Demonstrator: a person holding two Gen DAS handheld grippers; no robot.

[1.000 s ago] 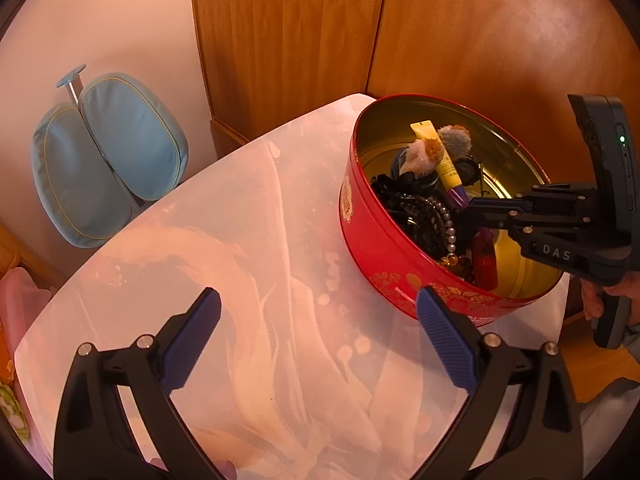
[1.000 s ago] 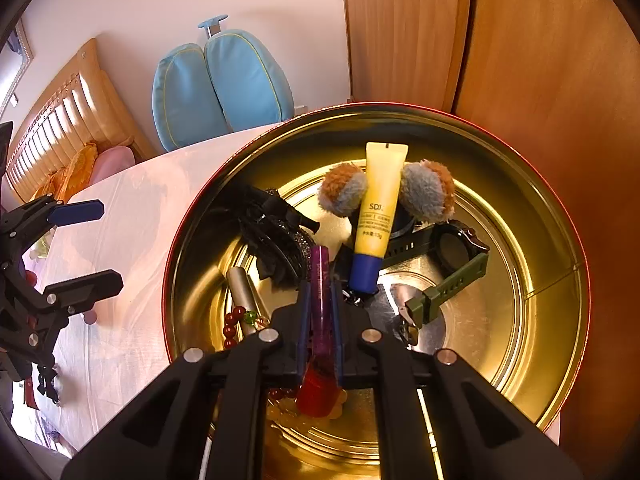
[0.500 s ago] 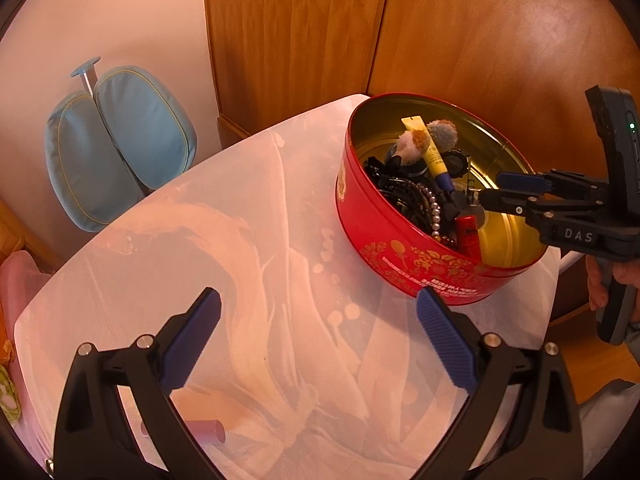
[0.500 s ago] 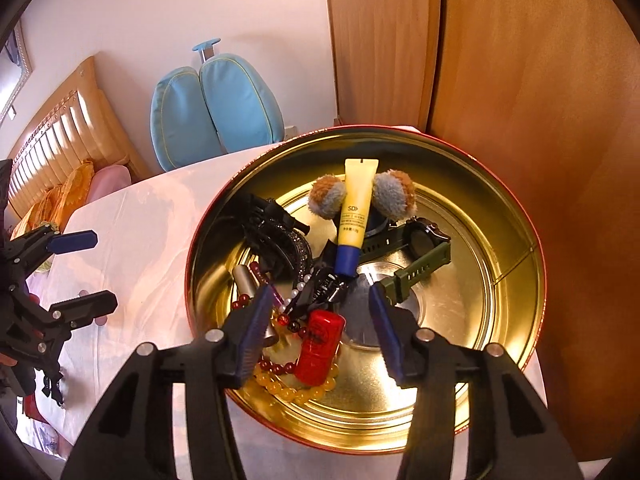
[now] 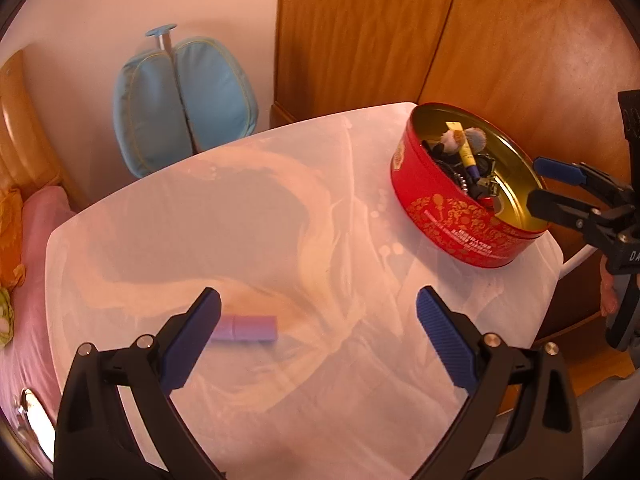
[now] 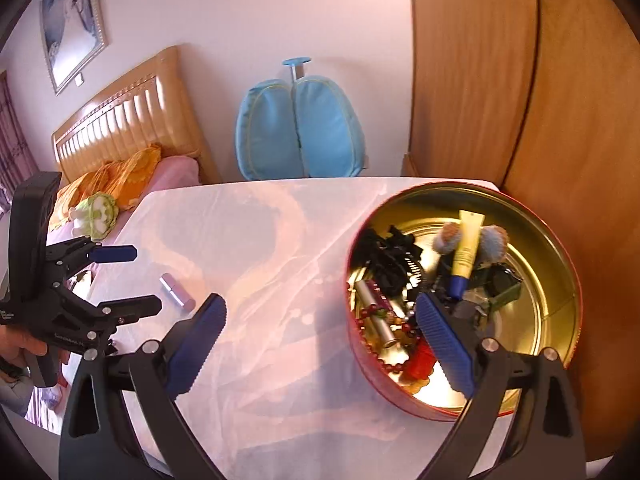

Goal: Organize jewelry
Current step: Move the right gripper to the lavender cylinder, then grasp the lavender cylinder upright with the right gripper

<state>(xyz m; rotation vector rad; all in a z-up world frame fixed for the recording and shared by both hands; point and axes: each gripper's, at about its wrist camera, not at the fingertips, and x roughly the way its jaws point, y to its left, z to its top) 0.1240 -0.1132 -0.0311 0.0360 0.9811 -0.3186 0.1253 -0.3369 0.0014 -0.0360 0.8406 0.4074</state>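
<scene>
Left gripper beside lilac tube

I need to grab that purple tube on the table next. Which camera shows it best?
The left wrist view: the purple tube lies close ahead, partly behind that gripper's left finger. The right wrist view shows it whole but small and farther off.

Left tool open over table; purple tube between fingers.

L wrist cam: above near table edge, faces fwd/down, tin far right. R wrist cam: close over tin, facing left-fwd. Shared: tin, table, blue cushion.
</scene>
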